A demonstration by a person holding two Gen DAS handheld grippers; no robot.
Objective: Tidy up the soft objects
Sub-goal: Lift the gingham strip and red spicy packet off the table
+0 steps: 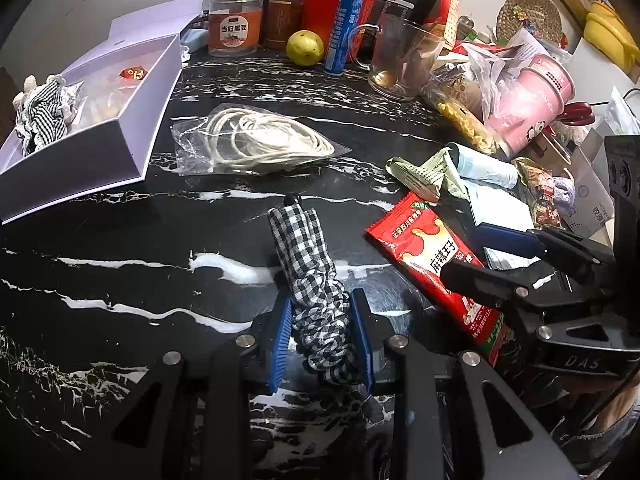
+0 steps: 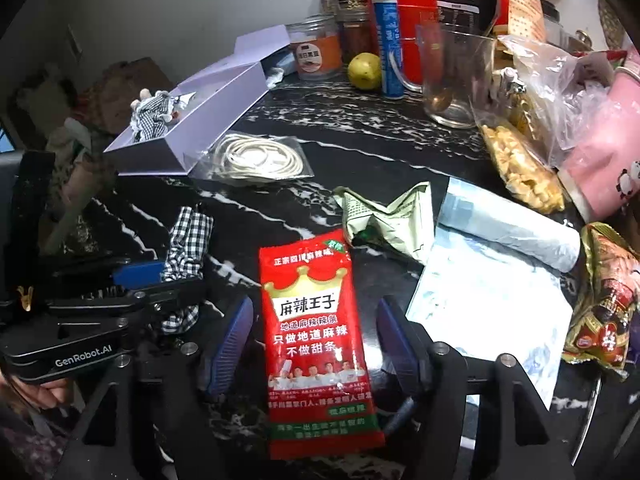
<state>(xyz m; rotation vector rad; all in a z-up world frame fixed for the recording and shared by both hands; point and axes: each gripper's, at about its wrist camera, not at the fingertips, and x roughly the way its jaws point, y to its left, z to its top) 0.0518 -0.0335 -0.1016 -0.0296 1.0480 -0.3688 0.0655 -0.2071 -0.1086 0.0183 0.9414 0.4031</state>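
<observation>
At far left, the open white box (image 1: 132, 128) holds one checked cloth (image 1: 40, 116). Near centre, the left gripper (image 1: 322, 340) has its jaws narrowed onto the gingham scrunchie (image 1: 308, 264), which lies on the black marble counter (image 1: 120, 280). The scrunchie looks light, soft and compressible, so a mid-body pinch suits it. At right, the right gripper (image 2: 314, 344) stands half-open astride the red snack packet (image 2: 316, 344), pads apart from it. The packet's near end is hidden.

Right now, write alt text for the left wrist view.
The left gripper is shut on a black-and-white checked scrunchie above a black marble table. Beyond lie a bagged white cord and an open white box.
</observation>
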